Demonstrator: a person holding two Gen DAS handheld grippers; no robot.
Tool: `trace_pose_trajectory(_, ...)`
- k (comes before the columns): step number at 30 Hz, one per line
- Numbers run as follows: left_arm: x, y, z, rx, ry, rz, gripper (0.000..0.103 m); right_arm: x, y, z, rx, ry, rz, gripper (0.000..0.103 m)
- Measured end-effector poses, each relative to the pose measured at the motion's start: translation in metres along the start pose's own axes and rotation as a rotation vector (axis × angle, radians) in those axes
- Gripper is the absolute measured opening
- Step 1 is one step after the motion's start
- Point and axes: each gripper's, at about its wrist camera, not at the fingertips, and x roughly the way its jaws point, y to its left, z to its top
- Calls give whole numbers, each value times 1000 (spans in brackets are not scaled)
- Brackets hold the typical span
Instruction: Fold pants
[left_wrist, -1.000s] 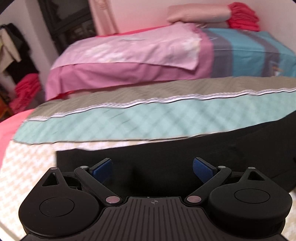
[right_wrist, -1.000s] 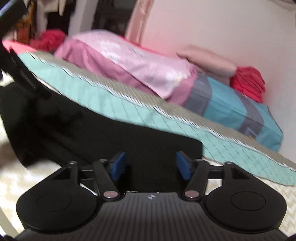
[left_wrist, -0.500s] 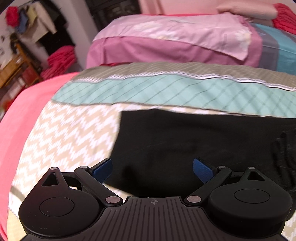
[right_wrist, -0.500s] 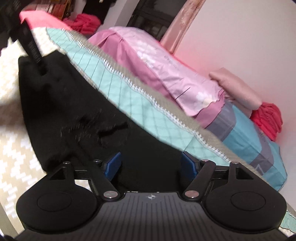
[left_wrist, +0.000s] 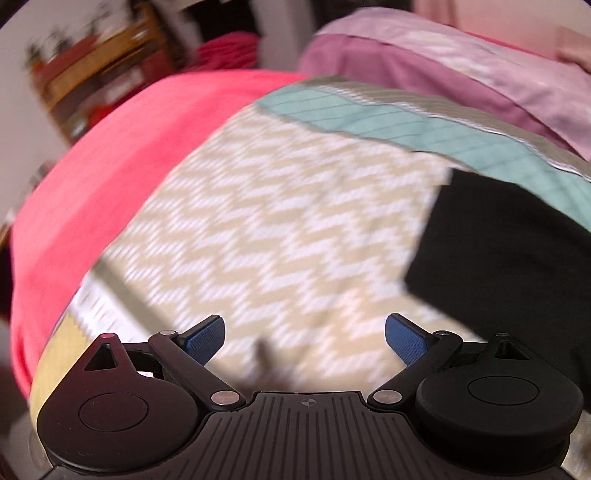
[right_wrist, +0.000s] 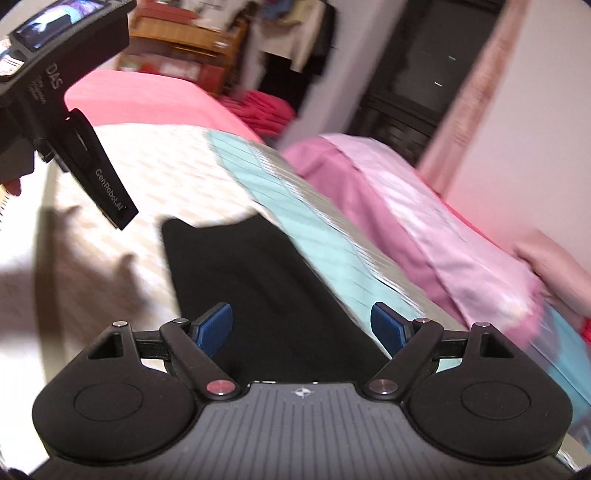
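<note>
Both hand-held grippers empty above the bed, between folds of the pants.

The bed (left_wrist: 288, 229) carries the black pants (right_wrist: 258, 288), lying flat beside the teal blanket band (right_wrist: 317, 243). Judgement: regrasp at the pants' free end, both layers pinched, edges aligned. Against the earlier frames, the left hand-held gripper (left_wrist: 304, 338), wide and empty, now faces bare zigzag cover; the right hand-held gripper (right_wrist: 301, 325) has just been opening, nothing pinched.
</note>
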Motion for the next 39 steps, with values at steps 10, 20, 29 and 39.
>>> trace_pose_trajectory(10,-10,61,-44,-145,1,76,103,103,68,37,-64,132,14,83)
trace_pose_trajectory(20,-26,-18,-50,-29,-56,-212,103,71,-47,71,442,164,237,19)
trace_pose_trajectory(29,-58,-129,-44,165,-129,-496,103,2,-161,40,807,96,263,19)
trace_pose_trajectory(39,-25,-186,-26,183,4,-516,103,-82,-210,-4,888,-26,153,18)
